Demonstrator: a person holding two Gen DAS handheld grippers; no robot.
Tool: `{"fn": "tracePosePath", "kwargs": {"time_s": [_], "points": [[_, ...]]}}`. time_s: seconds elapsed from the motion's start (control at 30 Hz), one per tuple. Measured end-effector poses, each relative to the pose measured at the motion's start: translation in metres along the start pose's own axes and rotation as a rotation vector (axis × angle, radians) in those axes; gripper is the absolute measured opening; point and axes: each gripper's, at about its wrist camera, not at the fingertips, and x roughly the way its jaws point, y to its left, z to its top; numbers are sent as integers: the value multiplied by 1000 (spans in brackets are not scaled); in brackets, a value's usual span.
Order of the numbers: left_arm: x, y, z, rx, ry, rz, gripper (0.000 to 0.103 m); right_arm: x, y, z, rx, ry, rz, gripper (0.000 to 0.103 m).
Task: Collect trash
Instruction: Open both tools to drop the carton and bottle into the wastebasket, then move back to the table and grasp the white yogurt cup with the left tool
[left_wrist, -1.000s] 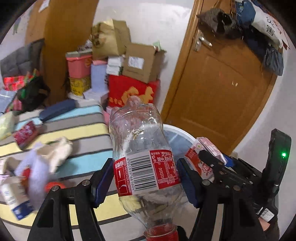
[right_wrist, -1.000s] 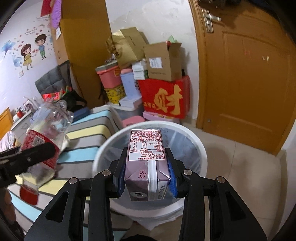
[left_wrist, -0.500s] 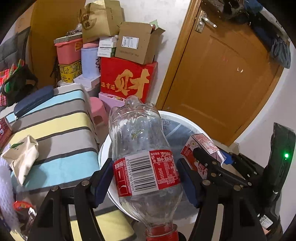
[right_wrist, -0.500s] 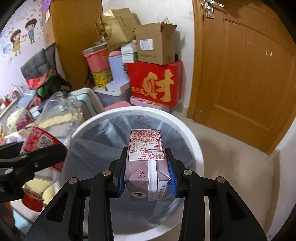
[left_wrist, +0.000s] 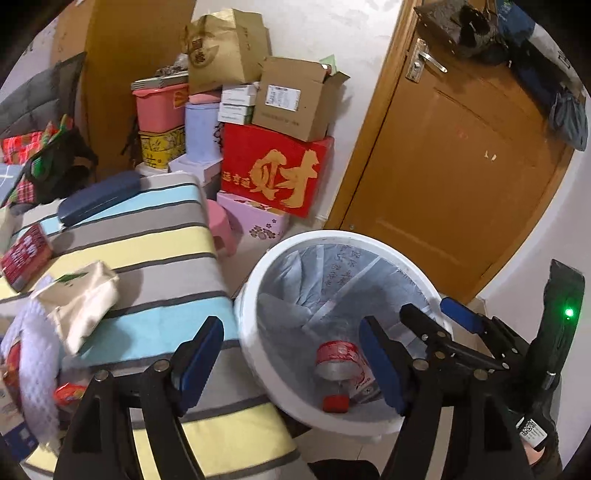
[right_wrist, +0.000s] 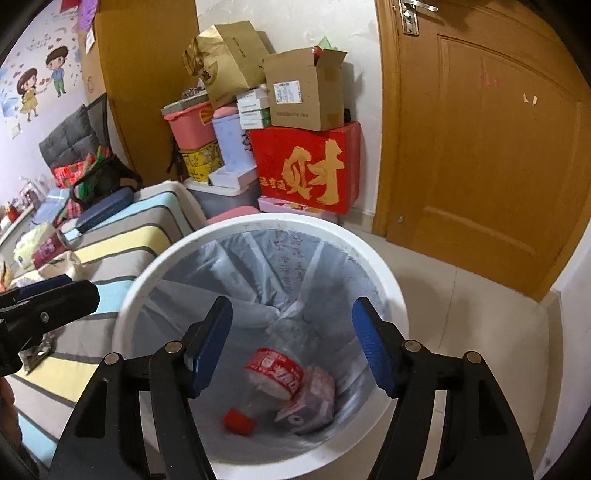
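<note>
While both tongs spread, nothing between jaws: left gripper (left_wrist: 291, 363), right gripper (right_wrist: 291, 345); bottle (right_wrist: 273, 380) and carton (right_wrist: 310, 404) lie in bin (right_wrist: 388, 284) at 6 o'clock; risk: jaw clips rim, tipping bin.

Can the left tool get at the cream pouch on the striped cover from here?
Probably yes. The left tool is opening with nothing between its pads, and the cream pouch lies uncovered on the striped cover just to its left.
</note>
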Motion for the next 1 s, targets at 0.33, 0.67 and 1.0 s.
{"fn": "tracePosePath", "kwargs": {"time_s": [0.33, 0.67, 1.0], "points": [[-49, 23, -20, -28, -68, 95, 75, -27, 21, -2, -7, -72, 47, 69], [-105, 51, -44, -69, -134, 177, 75, -43, 51, -11, -31, -101, 109, 69], [-154, 92, -69, -156, -190, 254, 76, -54, 86, -21, -80, -114, 181, 69]]}}
